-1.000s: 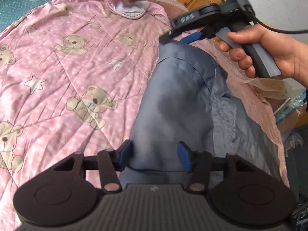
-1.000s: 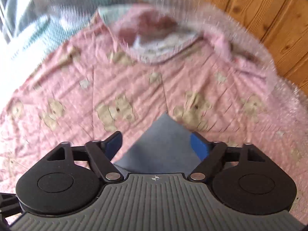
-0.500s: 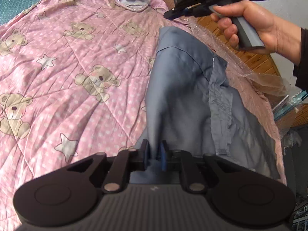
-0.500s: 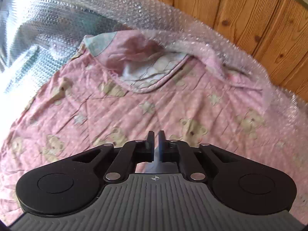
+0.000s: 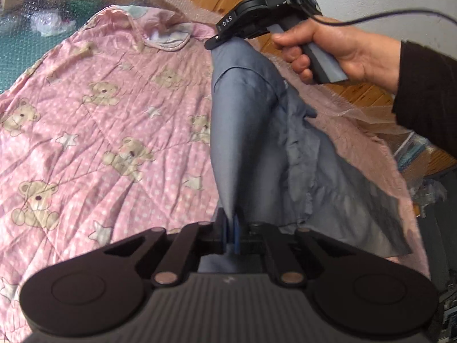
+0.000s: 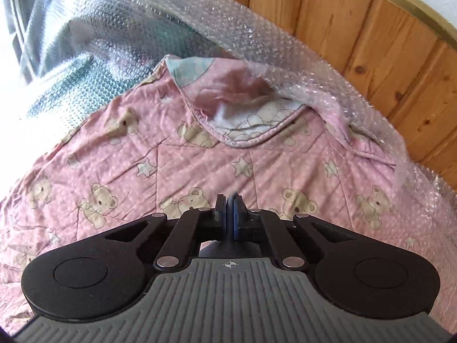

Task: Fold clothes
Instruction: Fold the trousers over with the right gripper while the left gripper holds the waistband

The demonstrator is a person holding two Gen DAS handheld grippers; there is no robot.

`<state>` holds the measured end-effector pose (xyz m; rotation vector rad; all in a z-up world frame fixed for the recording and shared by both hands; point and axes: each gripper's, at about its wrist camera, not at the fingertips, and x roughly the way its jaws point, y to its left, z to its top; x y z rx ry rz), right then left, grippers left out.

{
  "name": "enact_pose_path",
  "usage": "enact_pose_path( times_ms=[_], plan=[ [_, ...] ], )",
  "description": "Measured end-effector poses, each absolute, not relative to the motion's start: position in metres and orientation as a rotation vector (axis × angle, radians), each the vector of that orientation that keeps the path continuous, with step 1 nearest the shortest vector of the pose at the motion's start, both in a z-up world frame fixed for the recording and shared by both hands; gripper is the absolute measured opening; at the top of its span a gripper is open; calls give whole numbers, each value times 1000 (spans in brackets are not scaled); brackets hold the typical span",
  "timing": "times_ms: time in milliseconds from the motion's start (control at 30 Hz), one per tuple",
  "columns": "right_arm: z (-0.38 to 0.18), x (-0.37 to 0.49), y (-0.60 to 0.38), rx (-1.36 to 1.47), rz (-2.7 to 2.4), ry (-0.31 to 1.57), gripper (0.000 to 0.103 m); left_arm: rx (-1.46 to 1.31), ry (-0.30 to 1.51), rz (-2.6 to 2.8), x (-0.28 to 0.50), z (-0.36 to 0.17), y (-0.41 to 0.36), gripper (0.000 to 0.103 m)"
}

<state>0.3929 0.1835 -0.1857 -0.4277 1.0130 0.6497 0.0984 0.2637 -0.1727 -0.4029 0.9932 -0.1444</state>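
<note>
Pink teddy-bear quilt (image 5: 94, 131) covers the bed beneath both claws, with bubble wrap (image 6: 257, 48) and wooden panelling (image 6: 371, 43) beyond. Left gripper (image 5: 230, 228) is clamped on the near edge of the grey garment (image 5: 251, 148), which runs straight ahead to the right gripper (image 5: 212, 46), pinching the far corner. Folding has barely begun: the cloth is only lifted along one edge, the rest rumpled to the right. A second ago both claws stood open around the fabric; now they are closed and raised
</note>
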Motion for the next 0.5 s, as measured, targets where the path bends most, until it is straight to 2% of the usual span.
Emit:
enact_pose_path(
  times_ms=[100,133,167,233,300,333,400,500],
  plan=[
    [-212,399,195,-455,640,1043,5,-376,1054,-97,105,-208,267,12],
    [-209,399,183,-393,617,1026,11,-372,1041,-111,103,-206,269,14],
    [-206,399,170,-327,594,1008,29,-367,1022,-125,99,-198,273,14],
    [-165,388,118,-137,537,890,34,-329,946,-128,85,-175,279,18],
    [-123,365,55,21,463,796,44,-285,881,-137,75,-152,278,20],
    [-103,354,23,98,425,748,46,-271,863,-156,74,-144,274,20],
    [-99,335,-32,259,392,778,49,-234,847,-251,82,-137,249,25],
    [-152,312,-66,419,444,948,49,-150,844,-403,96,-142,199,29]
  ],
)
